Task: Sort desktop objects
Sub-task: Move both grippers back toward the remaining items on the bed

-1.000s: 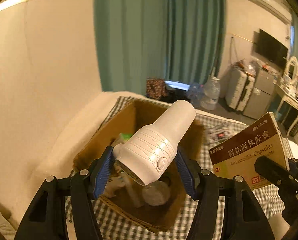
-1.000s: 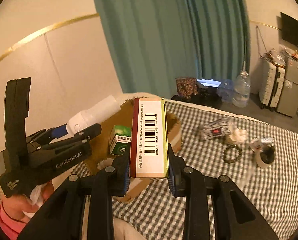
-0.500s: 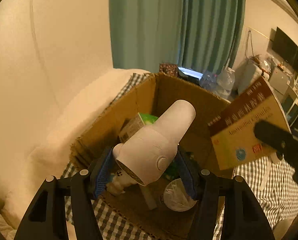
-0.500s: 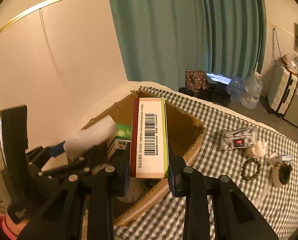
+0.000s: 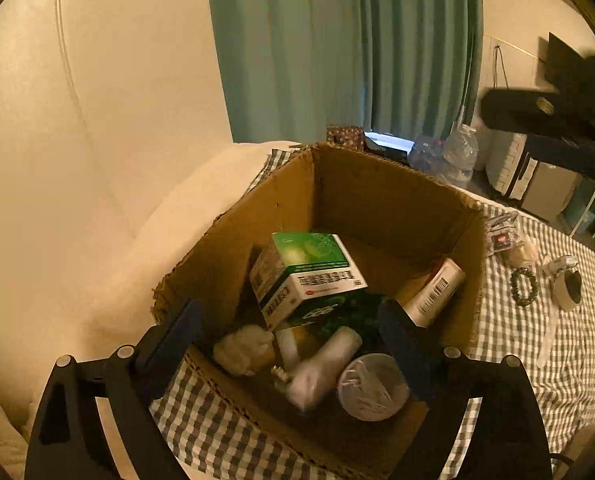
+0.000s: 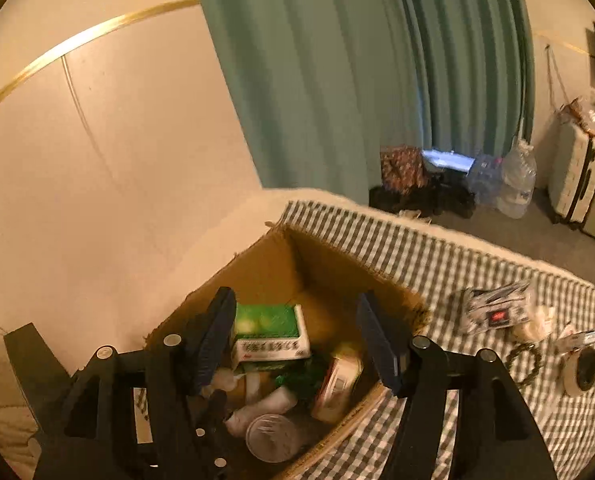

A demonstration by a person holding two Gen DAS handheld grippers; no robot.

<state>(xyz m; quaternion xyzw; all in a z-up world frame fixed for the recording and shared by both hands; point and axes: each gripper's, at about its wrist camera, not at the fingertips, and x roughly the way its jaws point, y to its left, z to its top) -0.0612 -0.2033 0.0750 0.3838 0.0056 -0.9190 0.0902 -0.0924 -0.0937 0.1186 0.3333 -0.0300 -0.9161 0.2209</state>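
Both my grippers, left and right, gape wide, empty, over the brown cardboard box. Below my fingertips: white plastic bottle, probably light, slick; grasp mid-body.

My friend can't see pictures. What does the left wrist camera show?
The left gripper hangs open and empty over a cardboard box holding a green-and-white carton, a white bottle, a barcoded medicine box and a round lidded tub. A bead bracelet lies on the checked cloth.
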